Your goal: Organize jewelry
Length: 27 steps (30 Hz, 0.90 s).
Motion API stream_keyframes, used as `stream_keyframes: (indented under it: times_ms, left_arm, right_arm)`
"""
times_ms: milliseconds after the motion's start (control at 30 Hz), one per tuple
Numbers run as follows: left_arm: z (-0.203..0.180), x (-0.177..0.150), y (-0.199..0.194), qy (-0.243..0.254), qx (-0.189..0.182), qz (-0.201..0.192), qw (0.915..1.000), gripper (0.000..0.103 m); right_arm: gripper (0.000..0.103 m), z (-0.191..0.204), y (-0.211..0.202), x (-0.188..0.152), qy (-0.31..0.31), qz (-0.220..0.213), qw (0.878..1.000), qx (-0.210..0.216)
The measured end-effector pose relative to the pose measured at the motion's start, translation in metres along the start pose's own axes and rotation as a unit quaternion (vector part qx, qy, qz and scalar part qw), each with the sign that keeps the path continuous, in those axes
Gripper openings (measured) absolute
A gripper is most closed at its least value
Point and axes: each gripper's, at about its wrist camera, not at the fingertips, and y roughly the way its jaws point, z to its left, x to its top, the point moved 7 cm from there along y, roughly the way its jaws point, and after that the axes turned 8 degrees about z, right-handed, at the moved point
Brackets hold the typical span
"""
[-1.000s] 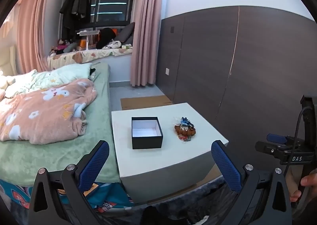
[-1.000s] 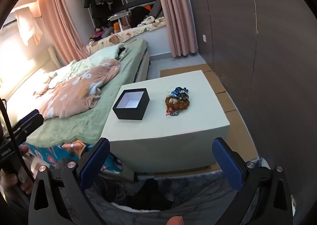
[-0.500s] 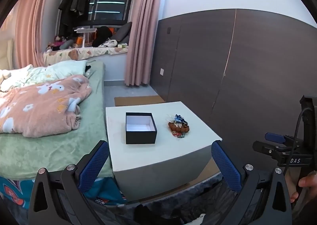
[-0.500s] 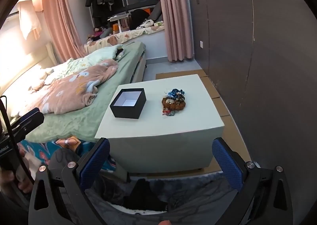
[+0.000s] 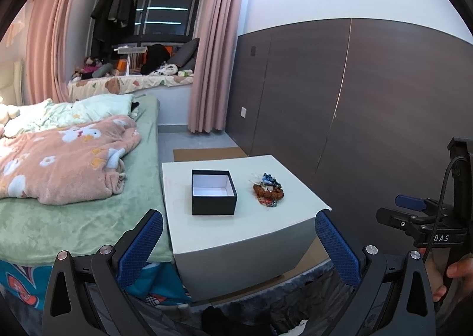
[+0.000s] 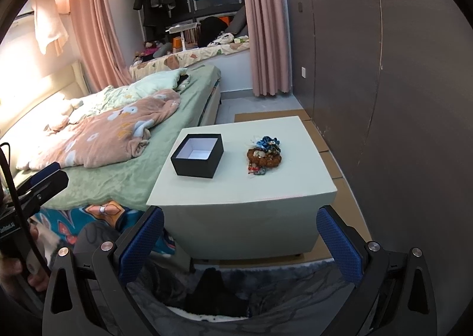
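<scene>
A black open box with a white inside (image 5: 213, 194) (image 6: 198, 154) sits on a white bedside table (image 5: 230, 226) (image 6: 236, 191). To its right lies a heap of jewelry (image 5: 267, 191) (image 6: 264, 153): brown bead bracelets with blue and mixed pieces on top. My left gripper (image 5: 238, 244) is open and empty, well short of the table's near edge. My right gripper (image 6: 239, 238) is open and empty, also short of the table. Each gripper's body shows at the edge of the other's view.
A bed (image 5: 74, 203) with a green sheet and pink blanket (image 6: 97, 135) stands left of the table. A dark panelled wall (image 5: 354, 114) runs along the right. Cardboard (image 6: 325, 147) lies on the floor by the table. Dark fabric (image 6: 236, 291) lies below the grippers.
Both grippers have shifted slightly, so the table and box sit a little differently in view. Both stay open and empty. The box and jewelry have not moved.
</scene>
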Motion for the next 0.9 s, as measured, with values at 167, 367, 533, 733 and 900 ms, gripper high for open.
stream_keyframes:
  times_ms: [167, 367, 533, 733, 900]
  left_arm:
    - [0.003, 0.000, -0.010, 0.000, 0.002, -0.004, 1.0000, 0.103]
    - [0.003, 0.001, -0.012, 0.001, 0.004, -0.005, 1.0000, 0.103]
    - [0.001, 0.005, -0.012, 0.004, 0.009, -0.006, 0.9999, 0.103]
    - [-0.002, 0.007, -0.010, 0.004, 0.012, -0.004, 0.9999, 0.103]
    - [0.008, 0.008, -0.016, 0.002, 0.010, -0.005, 0.9999, 0.103]
  right_arm:
    - [0.103, 0.000, -0.001, 0.001, 0.001, 0.000, 1.000, 0.004]
    - [0.103, 0.003, -0.003, 0.002, -0.002, 0.001, 1.000, 0.008]
    - [0.103, 0.006, -0.003, 0.005, -0.002, -0.003, 1.000, 0.010]
    - [0.103, 0.009, -0.001, 0.006, -0.003, -0.002, 1.000, 0.015]
    - [0.103, 0.011, 0.001, 0.006, -0.004, 0.001, 1.000, 0.015]
